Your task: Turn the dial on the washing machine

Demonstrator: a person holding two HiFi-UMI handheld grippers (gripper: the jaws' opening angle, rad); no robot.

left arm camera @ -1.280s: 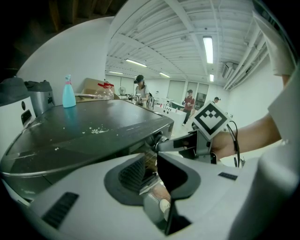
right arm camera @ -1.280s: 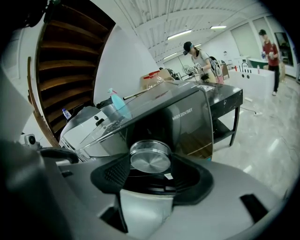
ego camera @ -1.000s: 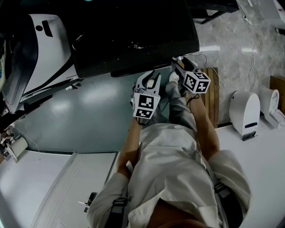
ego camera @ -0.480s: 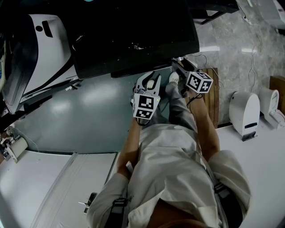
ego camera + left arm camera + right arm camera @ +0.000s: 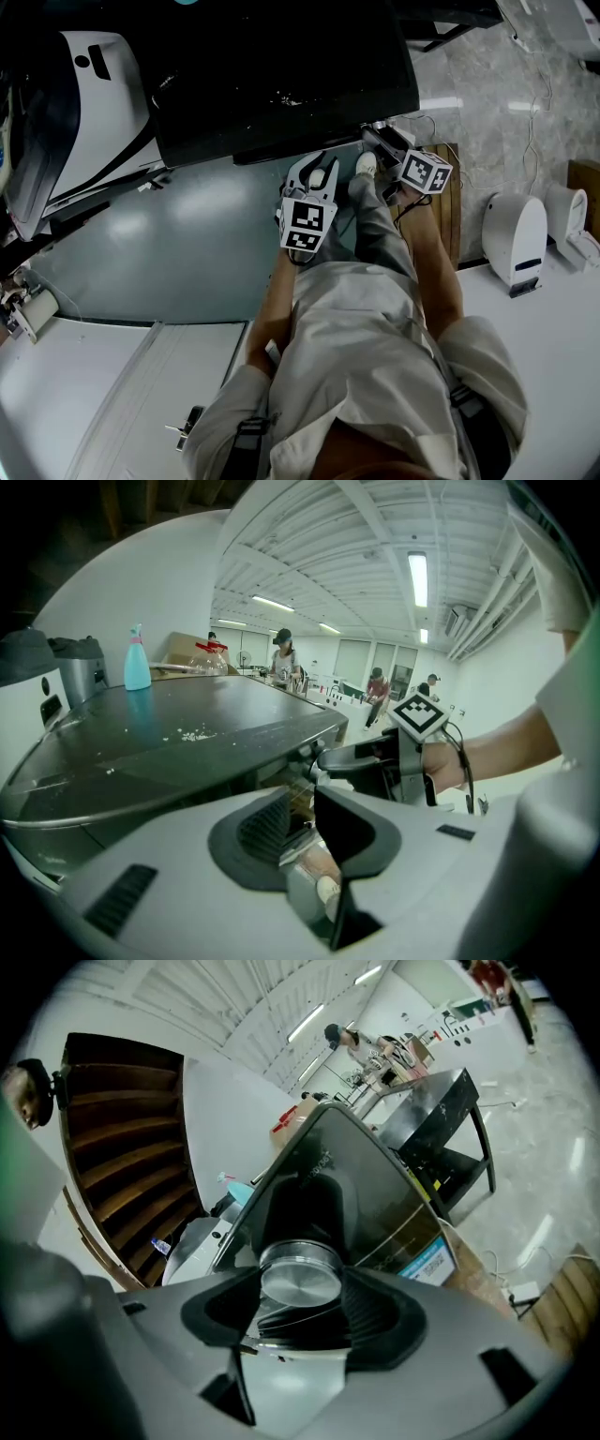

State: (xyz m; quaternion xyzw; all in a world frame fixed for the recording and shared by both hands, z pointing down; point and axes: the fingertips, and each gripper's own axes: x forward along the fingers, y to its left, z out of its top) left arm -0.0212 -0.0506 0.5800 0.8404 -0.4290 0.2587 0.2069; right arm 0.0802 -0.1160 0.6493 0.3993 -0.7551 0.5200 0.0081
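The left gripper (image 5: pixel 316 171) hangs idle just in front of the washing machine (image 5: pixel 281 66), its jaws a narrow way apart with nothing between them. To its right, the right gripper (image 5: pixel 375 139) is clamped on the silver dial (image 5: pixel 300 1279) on the machine's front, near its right end, with pads pressing both sides. The turning step looks under way, and the next move calls for more wrist roll with a firm grip, lest the pads slip on smooth metal. Against a second ago, the right gripper's marker cube (image 5: pixel 427 172) has rolled to a new tilt, while the left gripper sits where it was
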